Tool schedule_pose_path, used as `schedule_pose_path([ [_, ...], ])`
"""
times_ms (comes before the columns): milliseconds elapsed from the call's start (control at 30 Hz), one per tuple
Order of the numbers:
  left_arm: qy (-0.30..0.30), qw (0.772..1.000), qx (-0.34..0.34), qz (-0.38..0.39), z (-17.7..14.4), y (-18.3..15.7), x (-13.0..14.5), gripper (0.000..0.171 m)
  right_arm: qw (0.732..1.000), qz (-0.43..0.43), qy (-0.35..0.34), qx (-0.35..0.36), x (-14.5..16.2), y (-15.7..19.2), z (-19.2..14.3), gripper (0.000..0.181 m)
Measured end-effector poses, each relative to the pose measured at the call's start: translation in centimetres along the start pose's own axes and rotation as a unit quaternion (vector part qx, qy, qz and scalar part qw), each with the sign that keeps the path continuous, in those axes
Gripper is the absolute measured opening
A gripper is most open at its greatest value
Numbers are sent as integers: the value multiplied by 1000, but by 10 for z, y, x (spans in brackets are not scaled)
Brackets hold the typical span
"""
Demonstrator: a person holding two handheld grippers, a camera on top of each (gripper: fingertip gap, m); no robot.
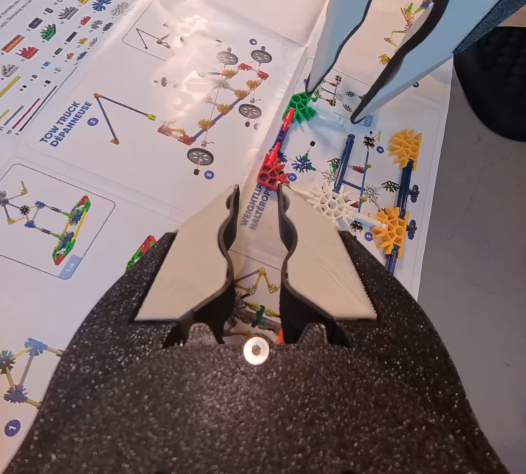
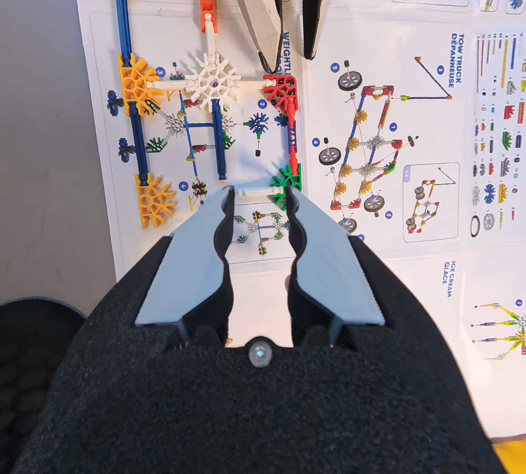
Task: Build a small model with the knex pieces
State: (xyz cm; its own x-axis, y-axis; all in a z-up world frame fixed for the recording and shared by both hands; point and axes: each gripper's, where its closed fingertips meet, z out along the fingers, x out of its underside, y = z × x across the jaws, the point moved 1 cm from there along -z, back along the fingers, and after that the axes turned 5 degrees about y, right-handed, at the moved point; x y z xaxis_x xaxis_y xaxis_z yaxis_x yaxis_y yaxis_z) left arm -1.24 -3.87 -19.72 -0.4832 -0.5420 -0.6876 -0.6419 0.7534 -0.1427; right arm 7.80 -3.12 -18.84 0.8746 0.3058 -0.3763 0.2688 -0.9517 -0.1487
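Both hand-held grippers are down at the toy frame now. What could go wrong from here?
1. The right hand-held gripper stands open around the white rod plugged into the green connector; closing off-centre could twist that joint loose.
2. The left hand-held gripper, also open, sits right by the red connector; a nudge might shift the whole linked frame.
3. The frame lies on a loose instruction sheet, which may slide.

The instruction sheet (image 2: pixel 355 42) is smooth, faintly glossy paper, creased at its folds. The connectors (image 2: pixel 280 92) and rods (image 2: pixel 217 139) on it are shiny moulded plastic. Both grippers' fingers (image 1: pixel 182 261) look matt, ribbed printed plastic, their housings (image 1: pixel 256 409) grainy black, with a bright metal screw (image 1: pixel 256 351)
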Motion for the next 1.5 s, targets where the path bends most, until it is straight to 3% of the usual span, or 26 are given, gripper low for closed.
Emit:
schedule_pose_path([
  [200, 1, 1000, -1, 1, 0, 0, 0, 23, 1000, 25, 7, 11, 1, -5, 2, 0],
  [467, 7, 1000, 1, 4, 1, -1, 2, 22, 998, 41, 37, 2, 4, -7, 7, 0],
  [933, 12, 1000, 12, 15, 3, -8, 3, 9, 985, 21, 160, -66, 7, -7, 13, 2],
  [1133, 12, 1000, 15, 9, 2, -7, 4, 7, 985, 22, 146, -89, 0, -8, 15, 0],
  [1267, 14, 1000, 22, 2, 2, -6, 5, 10, 990, 5, 126, -62, 2, -9, 13, 0],
  [1400, 16, 1000, 18, 7, 3, -7, 5, 11, 996, 78, 10, -45, -7, -14, -8, 7],
  [1500, 16, 1000, 22, 5, 3, -7, 5, 11, 994, 101, -43, 13, 2, -21, -19, 18],
])
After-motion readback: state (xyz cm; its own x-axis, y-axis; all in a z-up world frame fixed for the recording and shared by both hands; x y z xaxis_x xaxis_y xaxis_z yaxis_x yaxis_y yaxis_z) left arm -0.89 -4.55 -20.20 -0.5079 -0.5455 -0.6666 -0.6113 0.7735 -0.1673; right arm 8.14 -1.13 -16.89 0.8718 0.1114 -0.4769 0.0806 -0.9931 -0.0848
